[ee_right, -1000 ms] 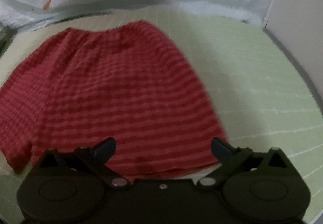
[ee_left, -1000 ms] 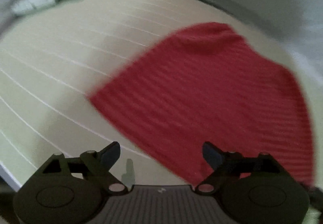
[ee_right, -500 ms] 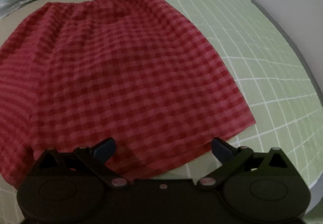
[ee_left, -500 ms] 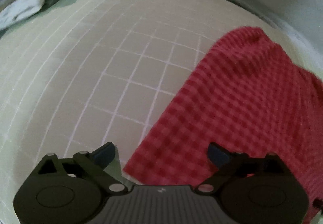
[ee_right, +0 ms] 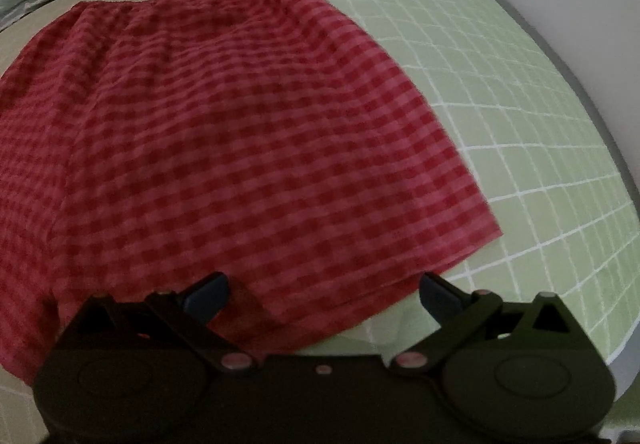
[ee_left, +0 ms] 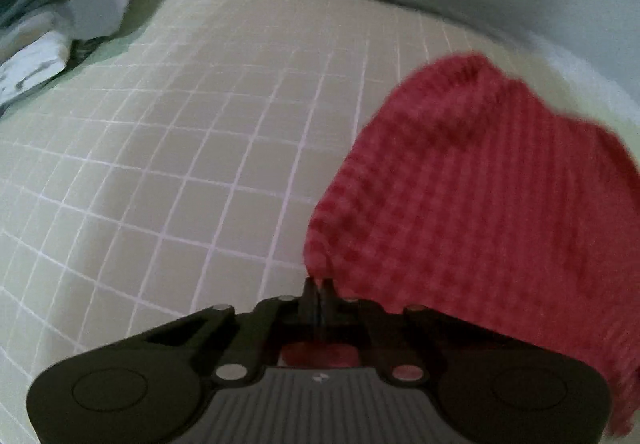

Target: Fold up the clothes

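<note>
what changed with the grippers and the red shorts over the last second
The left gripper closed in on the near corner of the red checked shorts and shut on it. The right gripper moved nearer the hem, jaws still open. The shorts still lie spread on the green grid mat.

Both views dim, indoor light, soft and flat, no glare anywhere. Heavy fisheye: grid lines on the mat (ee_left: 208,171) bow hard outward away from centre, black corners outside the lens circle. Left view is motion-blurred: the red checked cloth (ee_left: 480,211) to the right of the left gripper (ee_left: 319,290) smears at its far edge, and the pale bedding (ee_left: 60,15) far left is streaked and unfocused. Right view sharper, checks on the cloth read clean ahead of the right gripper (ee_right: 322,294); slight softness at the rim. Both gripper bodies underexposed, nearly black silhouettes. Faint soft shadow on the mat just under the cloth's near edge.
</note>
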`<state>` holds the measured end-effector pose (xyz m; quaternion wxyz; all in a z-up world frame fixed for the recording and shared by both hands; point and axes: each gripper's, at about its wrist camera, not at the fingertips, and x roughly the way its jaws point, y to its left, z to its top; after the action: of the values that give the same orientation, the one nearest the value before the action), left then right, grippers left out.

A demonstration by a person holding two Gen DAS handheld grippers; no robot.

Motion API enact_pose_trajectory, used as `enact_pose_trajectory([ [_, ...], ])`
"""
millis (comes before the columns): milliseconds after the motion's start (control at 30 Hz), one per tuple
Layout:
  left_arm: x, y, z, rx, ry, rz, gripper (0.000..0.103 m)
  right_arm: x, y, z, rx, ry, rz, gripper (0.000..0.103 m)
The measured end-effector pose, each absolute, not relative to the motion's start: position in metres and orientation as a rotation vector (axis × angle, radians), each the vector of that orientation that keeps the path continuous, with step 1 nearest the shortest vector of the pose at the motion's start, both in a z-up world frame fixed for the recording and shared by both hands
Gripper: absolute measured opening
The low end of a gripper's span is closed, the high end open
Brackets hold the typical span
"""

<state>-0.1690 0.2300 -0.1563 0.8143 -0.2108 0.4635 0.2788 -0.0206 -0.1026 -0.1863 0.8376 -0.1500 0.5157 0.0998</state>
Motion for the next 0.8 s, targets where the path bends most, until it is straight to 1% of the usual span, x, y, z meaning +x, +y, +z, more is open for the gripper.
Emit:
enact_pose_trajectory([
  [200, -0.155, 0.190, -0.105, -0.440, 0.838, 0.575, 0.000, -0.012, -0.130, -0.171, -0.283, 1.022, 0.237, 0.103],
  [367, -0.122, 0.126, -0.072, -0.425, 0.752, 0.442, 0.000, -0.007, -0.163, -0.162, -0.248, 0.993, 0.267, 0.103],
  [500, -0.089, 0.058, -0.069, -0.439, 0.749, 0.262, 0.001, -0.003, -0.191, -0.159, -0.231, 0.979, 0.272, 0.103],
  [533, -0.082, 0.041, -0.075, -0.444, 0.762, 0.225, 0.006, -0.001, -0.198, -0.159, -0.226, 0.979, 0.270, 0.103],
  [567, -0.074, 0.024, -0.081, -0.450, 0.774, 0.189, 0.007, 0.002, -0.205, -0.159, -0.221, 0.978, 0.265, 0.103],
  [600, -0.072, 0.015, -0.086, -0.460, 0.794, 0.182, 0.019, 0.004, -0.212, -0.159, -0.216, 0.977, 0.261, 0.103],
  [633, -0.070, 0.005, -0.091, -0.471, 0.814, 0.176, 0.035, 0.007, -0.217, -0.158, -0.213, 0.974, 0.259, 0.103],
  [667, -0.068, -0.004, -0.097, -0.482, 0.835, 0.169, 0.043, 0.009, -0.222, -0.157, -0.210, 0.970, 0.259, 0.103],
  [700, -0.066, -0.014, -0.102, -0.492, 0.855, 0.162, 0.058, 0.010, -0.226, -0.157, -0.211, 0.965, 0.264, 0.103],
  [733, -0.071, -0.018, -0.105, -0.490, 0.862, 0.174, 0.066, 0.010, -0.229, -0.156, -0.214, 0.959, 0.276, 0.103],
  [800, -0.081, -0.021, -0.110, -0.481, 0.881, 0.226, 0.069, 0.010, -0.232, -0.153, -0.218, 0.944, 0.304, 0.103],
])
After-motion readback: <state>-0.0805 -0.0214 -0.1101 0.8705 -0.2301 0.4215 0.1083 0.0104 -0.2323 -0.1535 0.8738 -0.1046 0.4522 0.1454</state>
